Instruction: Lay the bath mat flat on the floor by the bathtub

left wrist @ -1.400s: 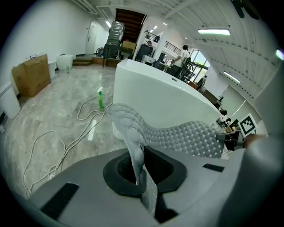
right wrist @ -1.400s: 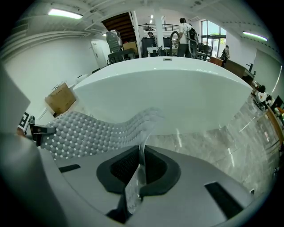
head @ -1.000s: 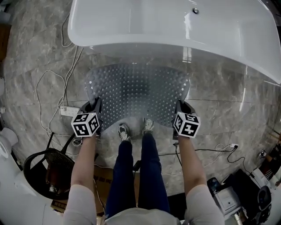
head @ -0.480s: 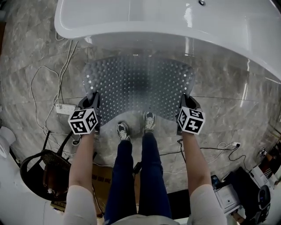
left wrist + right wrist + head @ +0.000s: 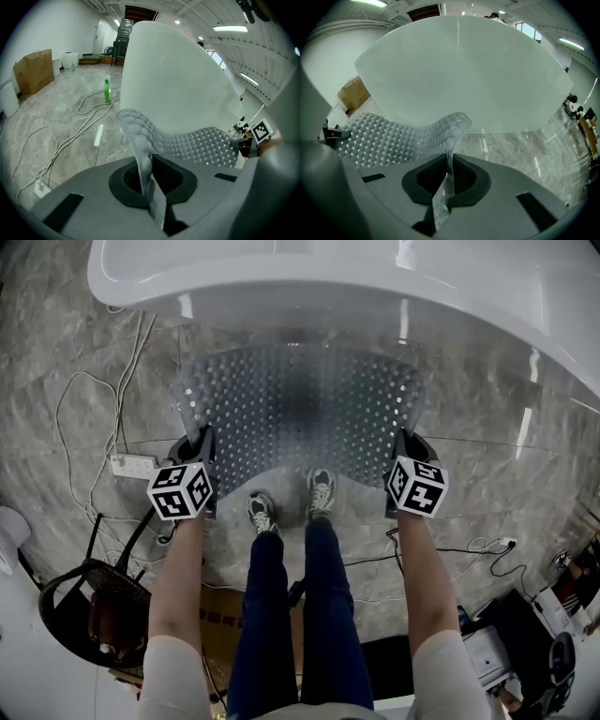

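A translucent grey bath mat (image 5: 298,413) with rows of bumps and holes hangs spread between both grippers, above the marble floor in front of the white bathtub (image 5: 356,287). My left gripper (image 5: 199,448) is shut on the mat's left edge (image 5: 140,154). On the other side my right gripper (image 5: 405,448) is shut on its right edge (image 5: 452,159). The mat (image 5: 389,138) sags in the middle and its far edge reaches toward the tub wall (image 5: 178,89). The person's shoes (image 5: 291,501) stand just below the mat's near edge.
White cables (image 5: 89,427) and a power strip (image 5: 131,465) lie on the floor at the left, a green bottle (image 5: 107,90) farther off. A dark chair (image 5: 94,606) stands at lower left, a cardboard box (image 5: 33,70) far away, black gear (image 5: 525,643) at lower right.
The mat and both grippers have come closer to the tub, and the tub has slid up toward the top of the head view. Both grips stayed shut.
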